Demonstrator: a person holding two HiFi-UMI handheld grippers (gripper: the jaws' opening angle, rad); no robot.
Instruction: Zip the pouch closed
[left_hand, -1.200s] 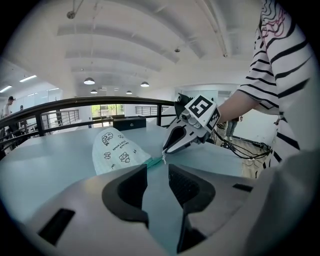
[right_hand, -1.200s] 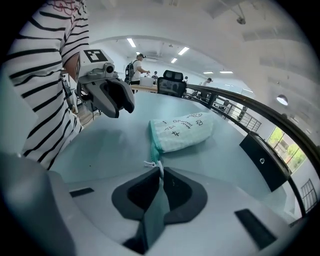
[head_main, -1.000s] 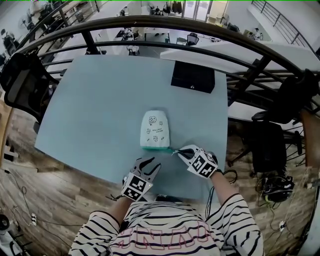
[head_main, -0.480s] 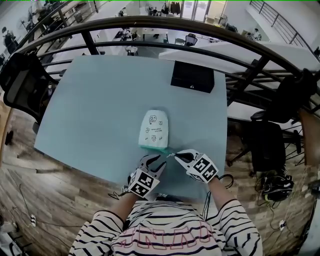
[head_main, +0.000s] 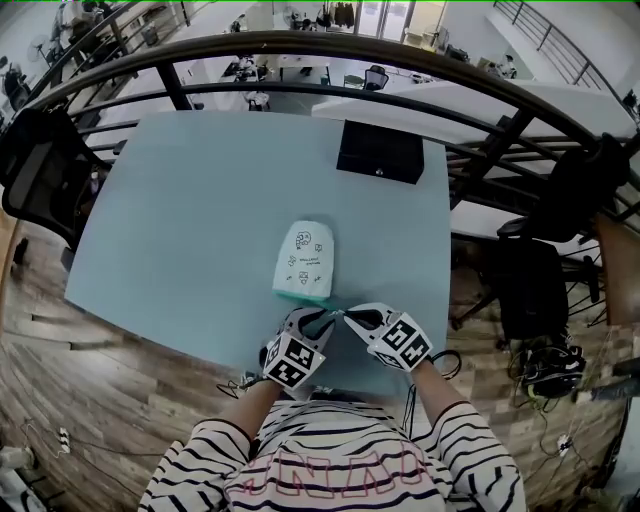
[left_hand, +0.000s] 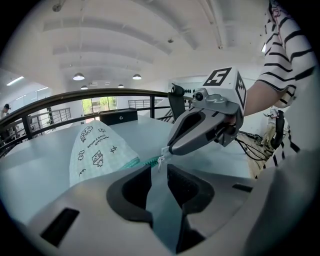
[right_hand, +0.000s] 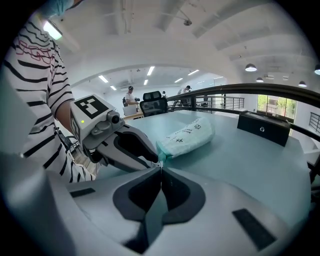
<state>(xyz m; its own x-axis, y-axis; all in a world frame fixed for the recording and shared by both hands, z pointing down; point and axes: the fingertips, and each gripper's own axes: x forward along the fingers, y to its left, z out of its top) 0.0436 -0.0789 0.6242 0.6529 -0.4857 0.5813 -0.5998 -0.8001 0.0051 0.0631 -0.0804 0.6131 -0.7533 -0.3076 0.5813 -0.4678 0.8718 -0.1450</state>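
Right gripper view: right gripper (right_hand: 161, 170) clamped on zipper pull (right_hand: 160, 163) at pouch (right_hand: 190, 134) corner just ahead; left gripper (left_hand: 159, 170) narrowly parted, empty, just beside pull; zip progress unclear, likely unfinished

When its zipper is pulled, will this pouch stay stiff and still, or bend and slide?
Probably soft: the pouch looks like rounded fabric, so may bend. Unpinned on the smooth table, it likely slides toward the right tongs, shut on its zipper pull.
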